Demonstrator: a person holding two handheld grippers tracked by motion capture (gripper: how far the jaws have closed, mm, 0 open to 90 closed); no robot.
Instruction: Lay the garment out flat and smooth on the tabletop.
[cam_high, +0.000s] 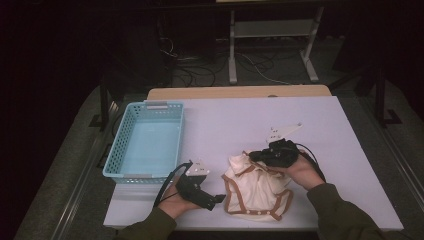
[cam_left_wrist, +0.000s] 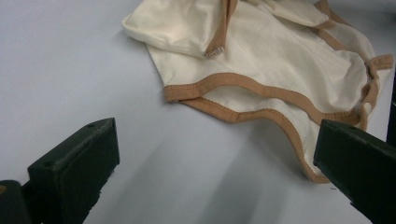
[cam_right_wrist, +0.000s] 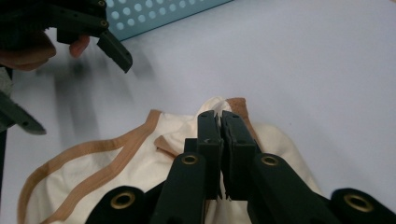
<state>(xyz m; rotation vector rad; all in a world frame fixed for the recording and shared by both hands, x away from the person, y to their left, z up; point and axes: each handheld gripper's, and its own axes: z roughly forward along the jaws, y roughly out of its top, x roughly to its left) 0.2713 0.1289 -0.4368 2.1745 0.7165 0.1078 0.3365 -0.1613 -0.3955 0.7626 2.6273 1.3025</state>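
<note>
A cream garment (cam_high: 257, 189) with tan trim lies crumpled on the white table (cam_high: 220, 125), near its front edge. My right gripper (cam_high: 251, 156) is at the garment's far left corner, shut on a raised fold of the cloth. In the right gripper view the two jaws (cam_right_wrist: 220, 122) press together with cream fabric (cam_right_wrist: 116, 172) pinched between them. My left gripper (cam_high: 215, 201) rests low on the table just left of the garment. Its jaws (cam_left_wrist: 215, 149) stand wide open, with bare table between them and the trimmed hem (cam_left_wrist: 280, 60) just ahead.
A light blue perforated basket (cam_high: 117, 145) sits at the table's left side, with nothing in it, and its wall (cam_right_wrist: 159, 16) is behind the left gripper (cam_right_wrist: 70, 86). Bare tabletop stretches behind and to the right of the garment. Dark floor with cables and a metal stand lies beyond.
</note>
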